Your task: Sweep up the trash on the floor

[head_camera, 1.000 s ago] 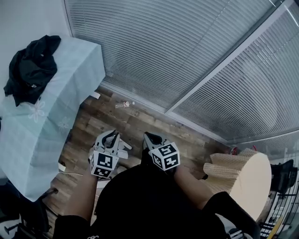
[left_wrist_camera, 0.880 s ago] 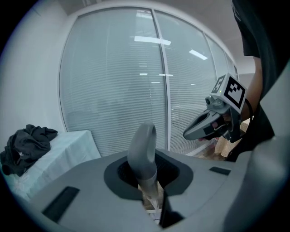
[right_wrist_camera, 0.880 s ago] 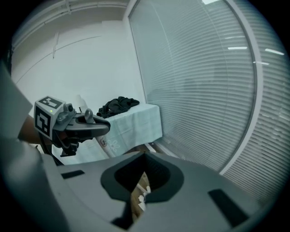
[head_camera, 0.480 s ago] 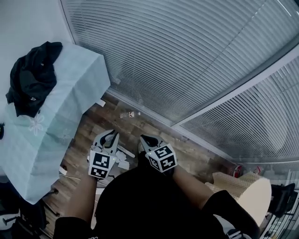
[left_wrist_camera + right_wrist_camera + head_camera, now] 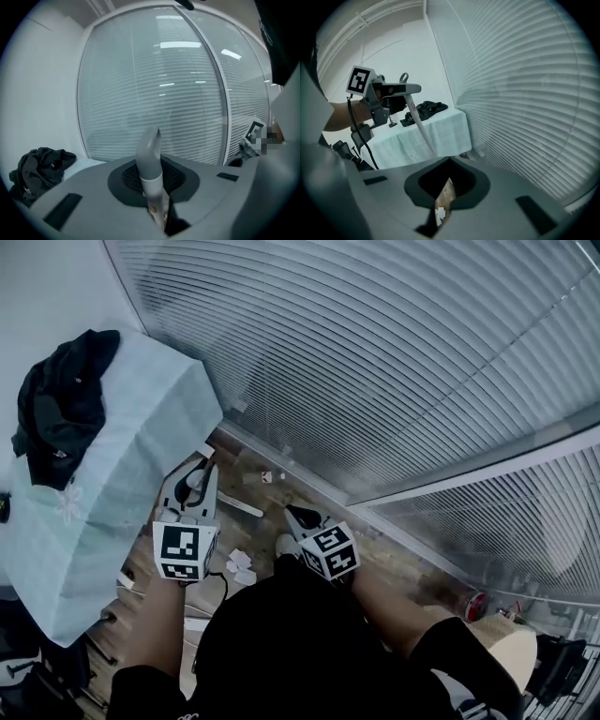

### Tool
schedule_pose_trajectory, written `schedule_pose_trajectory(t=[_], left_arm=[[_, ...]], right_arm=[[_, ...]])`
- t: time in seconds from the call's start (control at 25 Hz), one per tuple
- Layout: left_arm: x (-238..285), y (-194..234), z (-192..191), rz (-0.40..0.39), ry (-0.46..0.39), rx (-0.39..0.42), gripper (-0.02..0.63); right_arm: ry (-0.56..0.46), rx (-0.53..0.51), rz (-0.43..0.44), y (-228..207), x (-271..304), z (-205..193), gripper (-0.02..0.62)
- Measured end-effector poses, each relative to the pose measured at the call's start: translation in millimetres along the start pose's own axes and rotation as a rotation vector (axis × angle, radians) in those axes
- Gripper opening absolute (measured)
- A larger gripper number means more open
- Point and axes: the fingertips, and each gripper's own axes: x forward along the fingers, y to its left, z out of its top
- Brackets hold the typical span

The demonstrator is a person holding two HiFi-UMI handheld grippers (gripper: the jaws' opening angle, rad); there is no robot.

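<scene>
Tablecloth [image 5: 122, 456] pale aqua with a faint white flower print; garment [image 5: 61, 409] black. Floor [image 5: 253, 531] brown wood planks in mixed tones, scraps [image 5: 239, 565] white; blinds [image 5: 375, 352] grey-white, fine horizontal slats. Cubes on left gripper [image 5: 197, 472] and right gripper [image 5: 296, 515] black-and-white squares; handle [image 5: 149, 159] grey over white.

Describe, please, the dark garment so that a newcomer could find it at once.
Start at the table draped in pale blue-green cloth, left of the window blinds. At its wall-side end lies a crumpled black garment, a soft heap, the largest dark thing on that cloth.
</scene>
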Motion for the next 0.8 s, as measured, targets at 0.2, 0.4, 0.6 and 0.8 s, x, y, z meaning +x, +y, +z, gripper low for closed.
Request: schedule_pose_trajectory(t=[0.2, 0.4, 0.6, 0.8], left_arm=[[47.9, 13.9, 34.8, 0.062, -0.069, 0.031, 0.048], [87.8, 33.6, 66.7, 0.101, -0.145, 0.022, 0.048], [122.1, 27.7, 47.1, 0.113, -0.108, -0.018, 0.046], [140.3, -28.2, -14.2, -0.007, 0.036, 0.029, 0.046]], right_arm=[[-0.003, 0.045, -0.06, -43.2, -9.6, 0.6, 0.004], [0.014, 0.065, -0.103, -70.8, -21.9, -4.2, 0.005], [0.018, 0.074, -0.138, -85.5, -33.2, -9.1, 0.003], [0.036, 0.074, -0.168, -95.0, -43.2, -20.5, 0.004]])
